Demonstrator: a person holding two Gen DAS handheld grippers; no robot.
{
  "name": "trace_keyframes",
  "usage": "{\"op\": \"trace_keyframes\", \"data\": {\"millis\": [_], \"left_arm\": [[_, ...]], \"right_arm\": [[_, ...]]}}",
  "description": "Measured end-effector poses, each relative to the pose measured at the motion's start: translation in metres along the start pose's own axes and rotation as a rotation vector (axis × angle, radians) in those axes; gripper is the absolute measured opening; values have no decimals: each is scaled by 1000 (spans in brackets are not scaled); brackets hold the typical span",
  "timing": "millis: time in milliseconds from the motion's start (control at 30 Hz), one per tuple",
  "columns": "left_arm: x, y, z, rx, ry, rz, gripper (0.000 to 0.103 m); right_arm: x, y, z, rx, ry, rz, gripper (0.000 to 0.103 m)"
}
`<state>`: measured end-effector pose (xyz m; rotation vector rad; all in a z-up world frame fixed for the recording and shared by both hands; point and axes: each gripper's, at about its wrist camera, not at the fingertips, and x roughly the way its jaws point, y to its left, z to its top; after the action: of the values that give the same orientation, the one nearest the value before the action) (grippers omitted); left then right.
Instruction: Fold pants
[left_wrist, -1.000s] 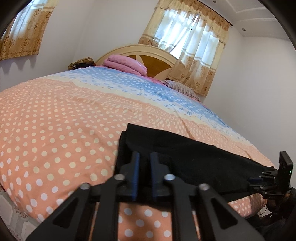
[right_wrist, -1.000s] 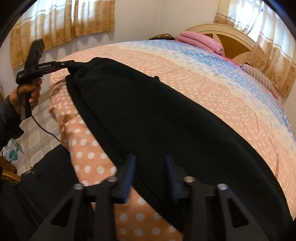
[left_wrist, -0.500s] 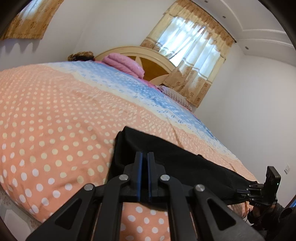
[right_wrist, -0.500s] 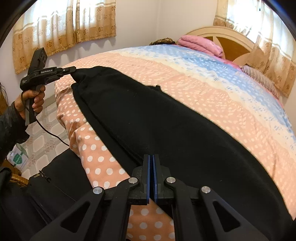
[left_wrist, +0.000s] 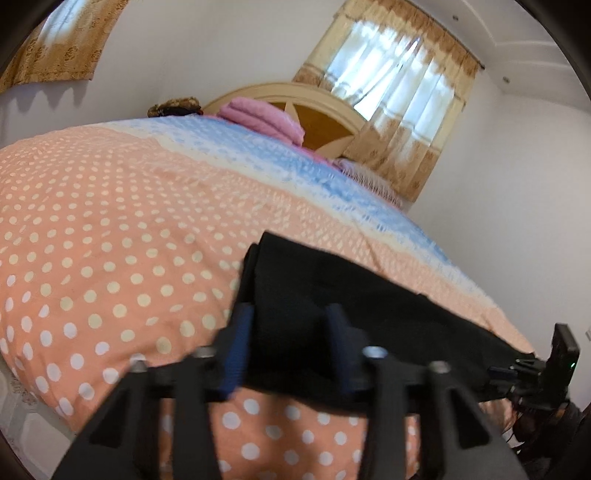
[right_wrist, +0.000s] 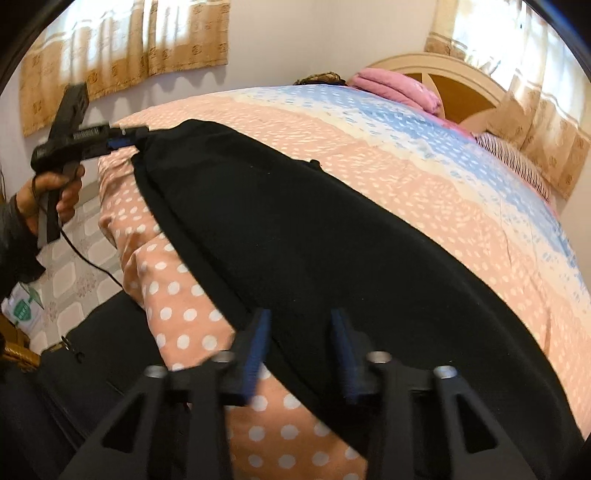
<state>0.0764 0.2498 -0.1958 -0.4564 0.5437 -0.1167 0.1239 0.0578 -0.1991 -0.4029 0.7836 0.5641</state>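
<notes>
Black pants (right_wrist: 332, 236) lie flat in one long strip along the near edge of the polka-dot duvet (left_wrist: 110, 236), long axis running hand to hand. Left gripper (left_wrist: 291, 347) sits at one end, right gripper (right_wrist: 301, 347) at the other; each end is equally close to its own tongs. Both sets of jaws have just been opening, fabric between them, pads no longer pinching it. Next fold probably carries one end toward the other along that axis.

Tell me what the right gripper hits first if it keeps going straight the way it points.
Most likely the black pants: the right gripper has just been opening, fabric lies between its fingers, with the polka-dot bedspread just beneath.
</notes>
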Motion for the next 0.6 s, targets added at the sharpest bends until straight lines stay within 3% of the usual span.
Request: {"op": "trace_keyframes", "data": {"millis": [67, 133, 400, 600], "left_arm": [[5, 1, -1, 2, 12, 3, 13], [6, 2, -2, 8, 16, 19, 8], [-28, 10, 11, -50, -51, -79, 7], [-11, 20, -6, -47, 16, -27, 7]], "right_arm": [[4, 1, -1, -18, 8, -13, 17], [5, 5, 0, -31, 5, -23, 9], [-36, 7, 8, -11, -65, 1, 4], [-2, 13, -7, -43, 30, -17, 5]]}}
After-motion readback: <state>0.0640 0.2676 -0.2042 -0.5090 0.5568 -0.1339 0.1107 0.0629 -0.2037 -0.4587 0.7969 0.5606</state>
